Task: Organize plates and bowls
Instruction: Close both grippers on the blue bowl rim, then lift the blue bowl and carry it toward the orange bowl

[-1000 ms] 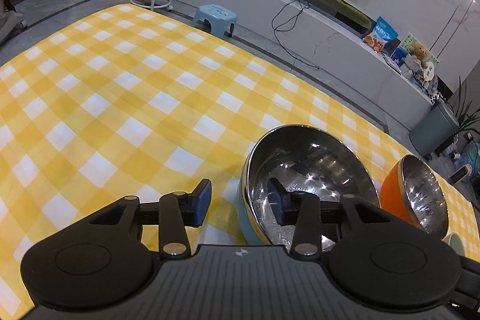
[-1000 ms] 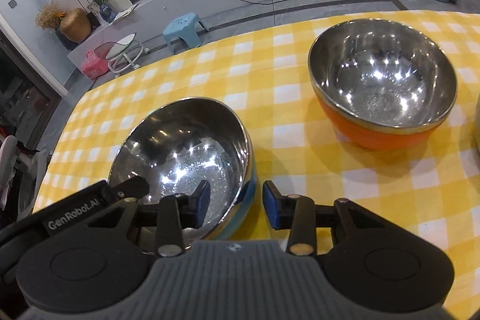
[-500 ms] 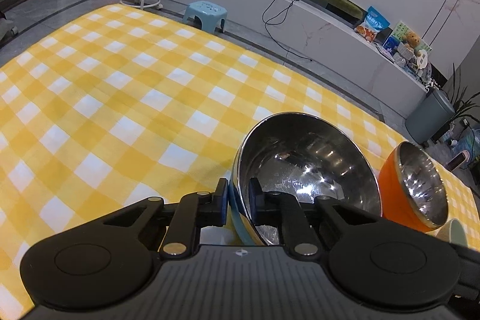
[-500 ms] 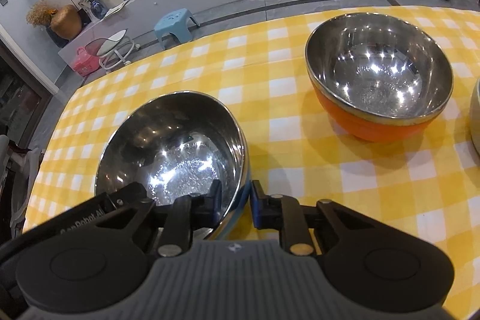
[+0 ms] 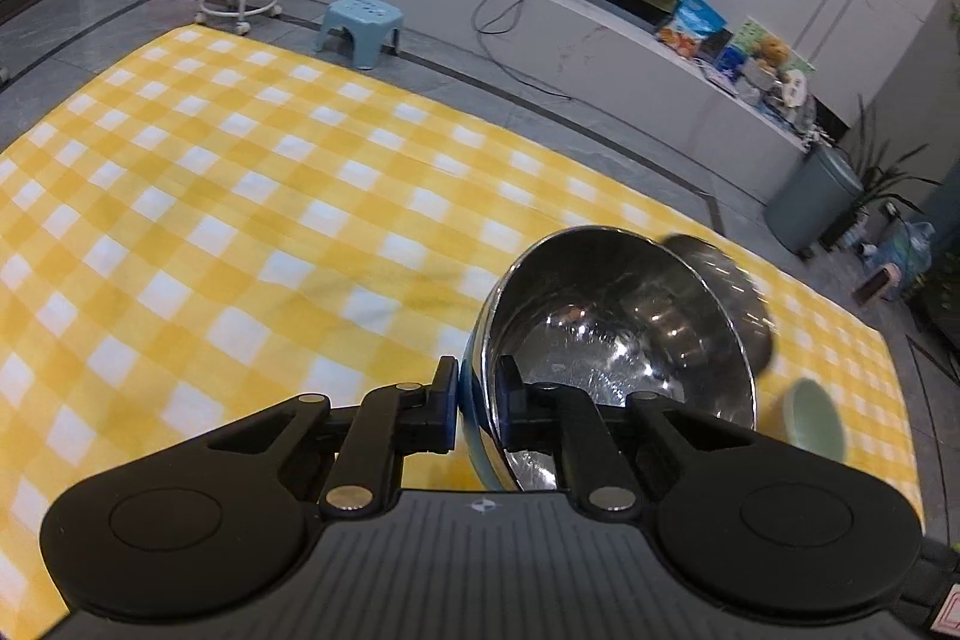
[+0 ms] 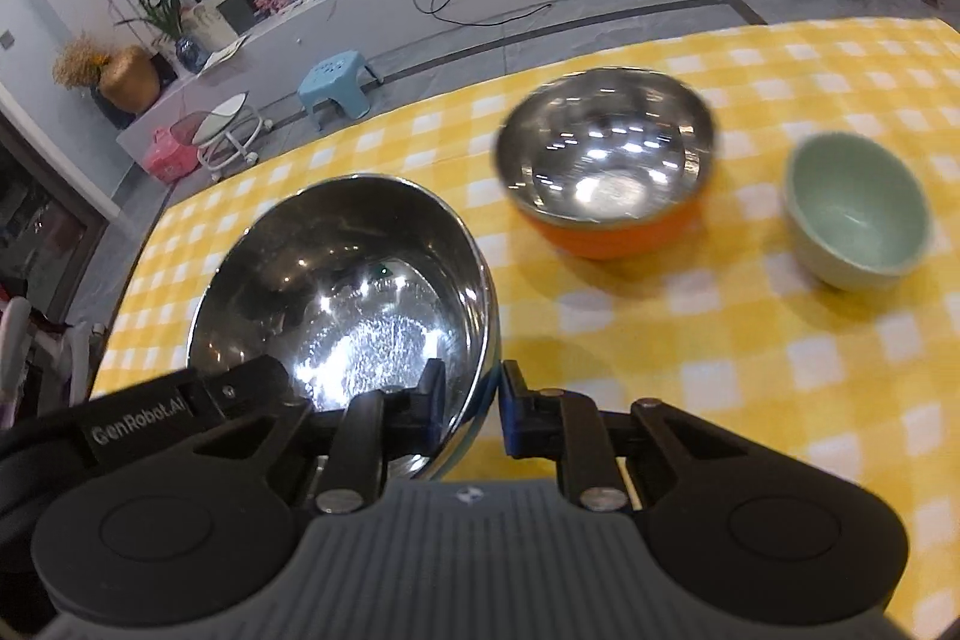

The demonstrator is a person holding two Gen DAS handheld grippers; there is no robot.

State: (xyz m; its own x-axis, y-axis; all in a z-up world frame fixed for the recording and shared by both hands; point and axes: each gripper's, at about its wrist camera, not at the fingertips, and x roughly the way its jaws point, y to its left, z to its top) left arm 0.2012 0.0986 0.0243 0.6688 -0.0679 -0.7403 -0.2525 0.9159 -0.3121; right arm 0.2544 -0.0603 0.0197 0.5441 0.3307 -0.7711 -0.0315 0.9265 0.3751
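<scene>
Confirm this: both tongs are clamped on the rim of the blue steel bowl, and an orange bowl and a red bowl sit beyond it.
Not quite. The small bowl is pale green, as the right wrist view shows. Both tongs, left and right, do clamp the blue steel bowl, with the orange bowl beyond.

- Steel bowl with a blue outer shell, shiny and empty inside: its rim is pinched between the pads of both grippers, one at each side, and it sits tilted, just ahead of the right gripper's fingers
- Steel bowl with an orange outer shell, empty and upright on the yellow checked cloth, ahead and to the right of the held bowl, well apart from it
- Small pale green bowl, empty and upright, farther right, near the orange one
</scene>
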